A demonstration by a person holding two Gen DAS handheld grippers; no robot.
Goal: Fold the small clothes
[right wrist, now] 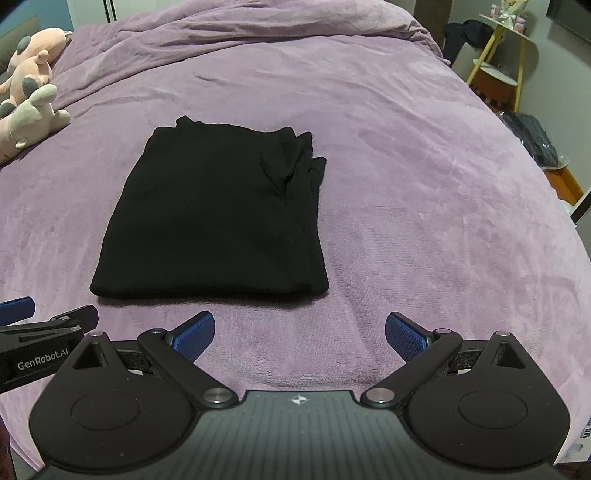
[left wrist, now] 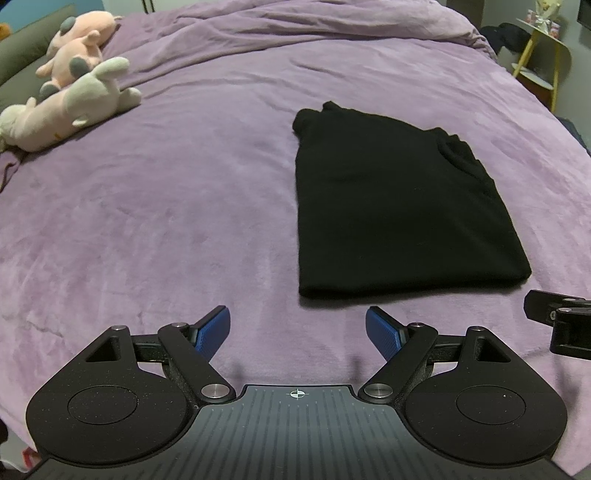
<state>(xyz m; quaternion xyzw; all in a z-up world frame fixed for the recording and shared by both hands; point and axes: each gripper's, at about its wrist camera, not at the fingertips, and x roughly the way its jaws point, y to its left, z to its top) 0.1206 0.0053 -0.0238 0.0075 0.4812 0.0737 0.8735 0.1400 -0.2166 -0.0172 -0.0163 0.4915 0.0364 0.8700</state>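
A black garment [left wrist: 399,206] lies folded into a flat rectangle on the purple bedspread [left wrist: 184,206]; in the right wrist view the same black garment [right wrist: 218,218] sits ahead and to the left. My left gripper [left wrist: 297,325] hovers open over the bedspread just short of the garment's near-left corner, nothing between its blue pads. My right gripper [right wrist: 300,330] is open too, near the garment's near-right corner, holding nothing. Each gripper shows at the edge of the other's view: the right gripper's black body [left wrist: 561,321] and the left gripper's fingers [right wrist: 22,308].
Pink and white plush toys [left wrist: 70,96] lie at the bed's far left. A bunched fold of the bedspread [right wrist: 240,33] runs along the far side. A yellow-legged side table [right wrist: 506,48] and dark items [right wrist: 532,140] stand beyond the bed's right edge.
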